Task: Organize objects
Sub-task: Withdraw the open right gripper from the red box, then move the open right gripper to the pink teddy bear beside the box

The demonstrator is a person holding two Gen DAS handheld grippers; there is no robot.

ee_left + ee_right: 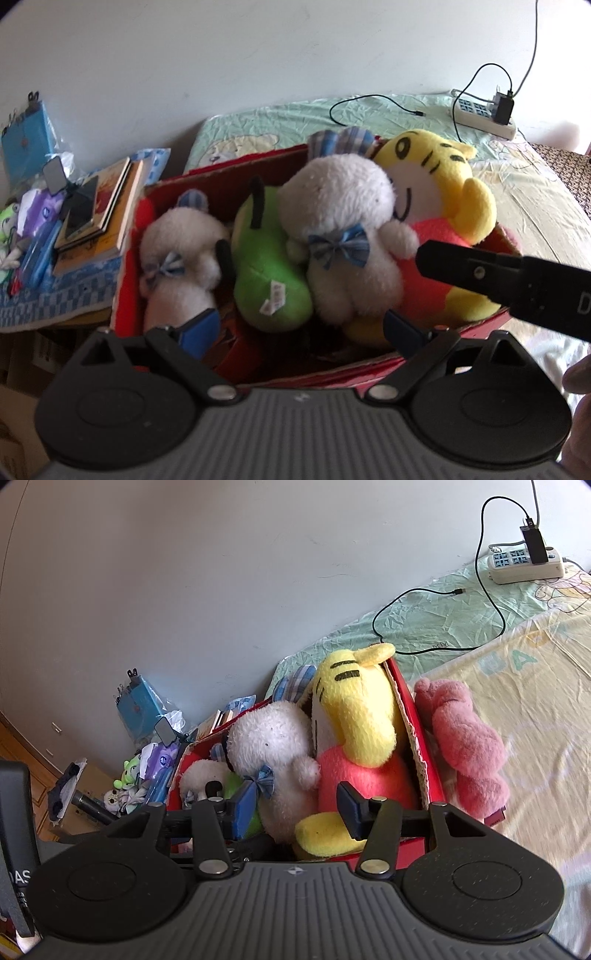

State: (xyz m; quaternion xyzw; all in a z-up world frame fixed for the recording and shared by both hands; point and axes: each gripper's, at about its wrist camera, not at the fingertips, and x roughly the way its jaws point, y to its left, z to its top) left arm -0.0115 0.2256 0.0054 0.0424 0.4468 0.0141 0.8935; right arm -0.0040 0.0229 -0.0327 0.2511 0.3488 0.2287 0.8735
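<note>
I am hovering my left gripper (pixel 299 326) over the near rim of the red cardboard box (pixel 127 258), its blue-padded fingers spread wide apart and gripping nothing. My right gripper (pixel 297 806) is hanging beside it over the same edge, jaws likewise apart and empty, and its dark body is crossing the right side of the left wrist view. The box is sitting on the bed sheet (pixel 517 709) and is holding a row of plush toys: a small white lamb (pixel 181 254) at the left end, a green plush (pixel 269 273) next to it, a larger white lamb (pixel 343 229) with a blue bow pressing against that, and a yellow tiger (pixel 439 184) in a pink top filling the right end. A pink plush (pixel 465 746) is lying outside, touching the box's right wall. Farther back a power strip (pixel 524 563) with a black cable is resting on the sheet, and books (pixel 99 218) are stacking up left of the box
</note>
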